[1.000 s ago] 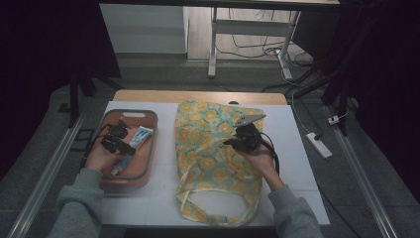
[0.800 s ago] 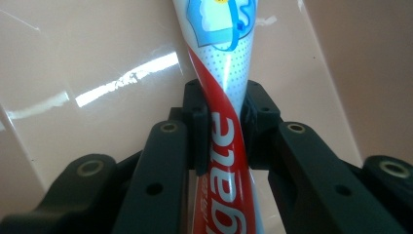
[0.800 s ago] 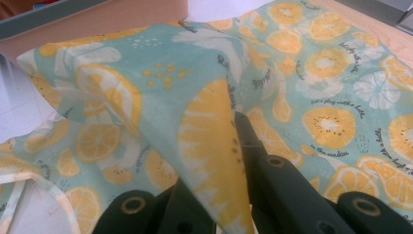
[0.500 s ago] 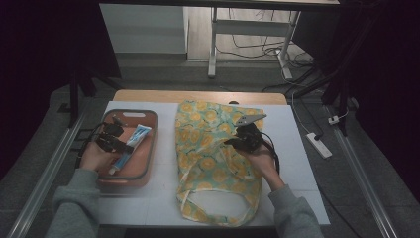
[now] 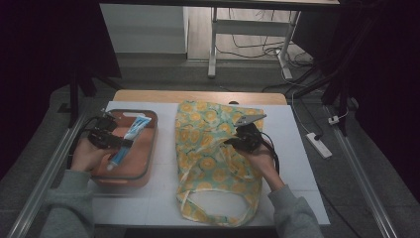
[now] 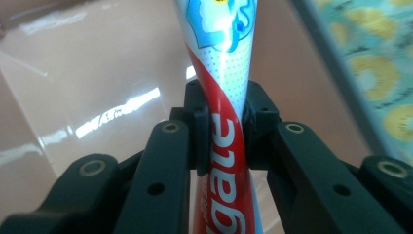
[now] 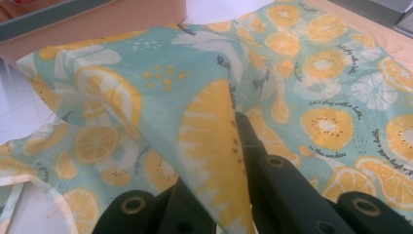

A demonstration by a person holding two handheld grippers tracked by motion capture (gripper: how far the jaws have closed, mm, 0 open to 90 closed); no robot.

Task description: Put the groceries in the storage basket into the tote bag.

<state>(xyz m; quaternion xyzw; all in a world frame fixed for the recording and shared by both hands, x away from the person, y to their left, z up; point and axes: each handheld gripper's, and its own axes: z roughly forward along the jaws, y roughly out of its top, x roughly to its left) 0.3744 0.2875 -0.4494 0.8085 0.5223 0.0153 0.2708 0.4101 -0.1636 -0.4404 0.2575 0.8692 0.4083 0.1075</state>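
Jaws of your left gripper pinch the one toothpaste tube across its middle, above the single brown tray at the table's left. Your left hand holds it tilted over the tray. Your right gripper is clamped on a raised fold of the one lemon-print bag, mid-table.

In left gripper view toothpaste tube cut off top & bottom, brand letters partly behind jaws; right gripper's tips hidden under bag cloth.
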